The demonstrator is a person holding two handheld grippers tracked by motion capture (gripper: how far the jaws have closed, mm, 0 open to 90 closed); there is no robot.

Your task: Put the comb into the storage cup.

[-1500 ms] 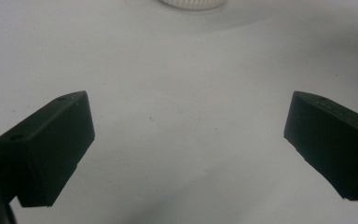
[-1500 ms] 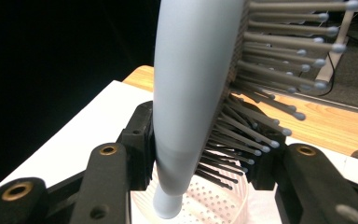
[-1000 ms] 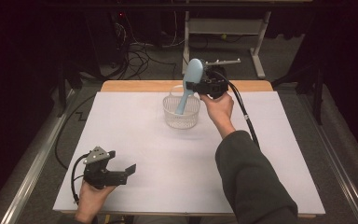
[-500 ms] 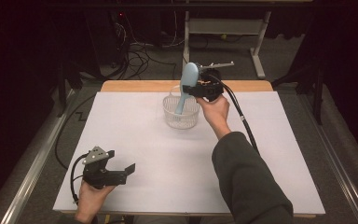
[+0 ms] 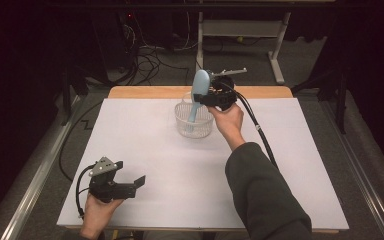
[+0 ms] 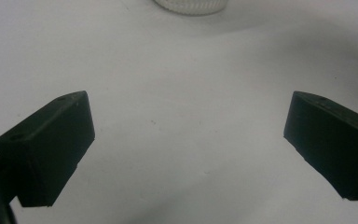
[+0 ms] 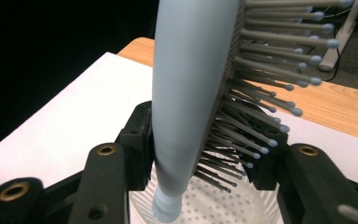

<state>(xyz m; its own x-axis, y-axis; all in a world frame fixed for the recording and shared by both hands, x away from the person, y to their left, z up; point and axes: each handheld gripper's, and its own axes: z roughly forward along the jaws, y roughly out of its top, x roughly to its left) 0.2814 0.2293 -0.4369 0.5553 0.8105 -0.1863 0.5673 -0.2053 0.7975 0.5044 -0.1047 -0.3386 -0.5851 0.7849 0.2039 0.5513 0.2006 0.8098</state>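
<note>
While the pale blue plastic hairbrush [image 5: 198, 95] is clamped in the right gripper [image 5: 206, 98], it has been shifted slightly leftward, handle lowered into the white perforated plastic basket [image 5: 194, 121] — release judged near; left gripper [image 5: 130, 186] parted, idle.

— Any lettering to report from my side of the table?

— None that I can read. The pale blue hairbrush [image 7: 191, 93] clamped in my right gripper [image 7: 205, 154] carries no brand or number on its smooth back.

— And the basket?

— The white perforated basket [image 5: 194, 122] beneath the brush bears only its holes, no label. The white table cover [image 5: 180, 170] is blank, and the black pads of my left gripper [image 6: 186, 140] show screw recesses but no marking.

— Anything in the background?

— The wooden table edge [image 7: 335, 107] is unmarked, and the dark room behind the table is too dim and small in the high view to make out any sign.
</note>
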